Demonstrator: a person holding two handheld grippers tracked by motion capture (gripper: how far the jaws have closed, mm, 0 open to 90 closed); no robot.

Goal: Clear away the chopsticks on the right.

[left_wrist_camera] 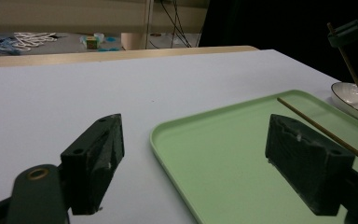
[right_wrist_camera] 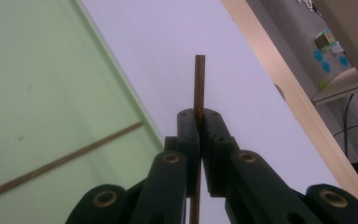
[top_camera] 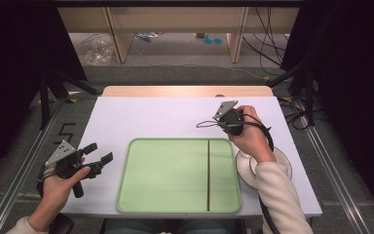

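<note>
Rightward, right gripper [right_wrist_camera: 199, 122] clamped on a thin wooden stick [right_wrist_camera: 199, 84], left gripper [left_wrist_camera: 196, 158] wide apart, empty.

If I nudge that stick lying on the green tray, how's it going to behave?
The stick looks thin, straight and round, so it's probably stiff, very light, and apt to roll sideways. The green tray has a raised rim that would likely stop it. Its smooth surface suggests easy sliding.

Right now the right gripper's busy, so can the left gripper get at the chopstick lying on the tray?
Probably yes: the left gripper is open beside the tray, and nothing lies between it and the chopstick.
</note>
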